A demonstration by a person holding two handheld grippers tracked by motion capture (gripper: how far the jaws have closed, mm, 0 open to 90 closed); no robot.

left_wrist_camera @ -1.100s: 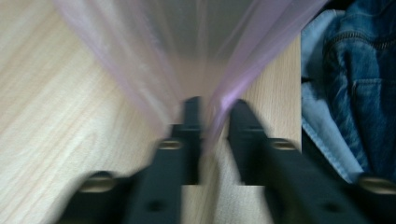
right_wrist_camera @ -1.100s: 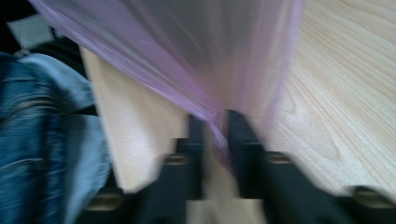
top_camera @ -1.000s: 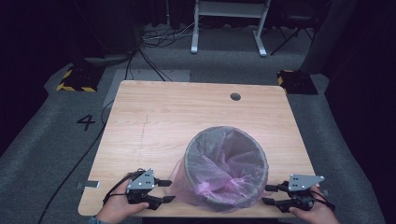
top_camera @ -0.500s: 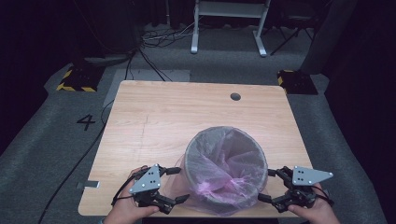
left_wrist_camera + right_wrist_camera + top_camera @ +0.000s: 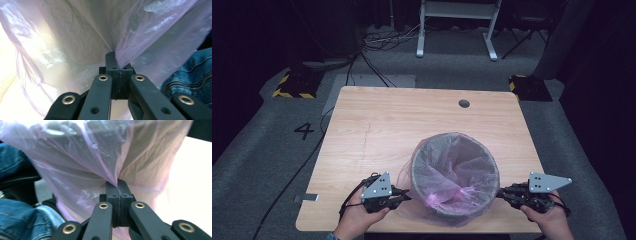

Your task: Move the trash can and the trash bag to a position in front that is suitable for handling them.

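translucent pink bag (image 5: 447, 175) lines grey bin (image 5: 455, 212); crinkled; both jaws pinch its film

The bin liner (image 5: 432, 172) is thin, translucent pink-violet plastic film, glossy where light catches it and finely crinkled all over; it drapes over a grey bin (image 5: 455, 177) whose wall looks matt through the film. Beneath the bin, the worktop (image 5: 412, 125) is pale wood with visible grain and a smooth, satin finish. The left claw (image 5: 117, 65) and right claw (image 5: 117, 187) are matt black plastic with brass-coloured metal rivets. Beside the liner in both gripper views lies blue denim cloth (image 5: 192, 72), coarsely woven. Around the worktop, the floor (image 5: 257, 165) is rough grey carpet.
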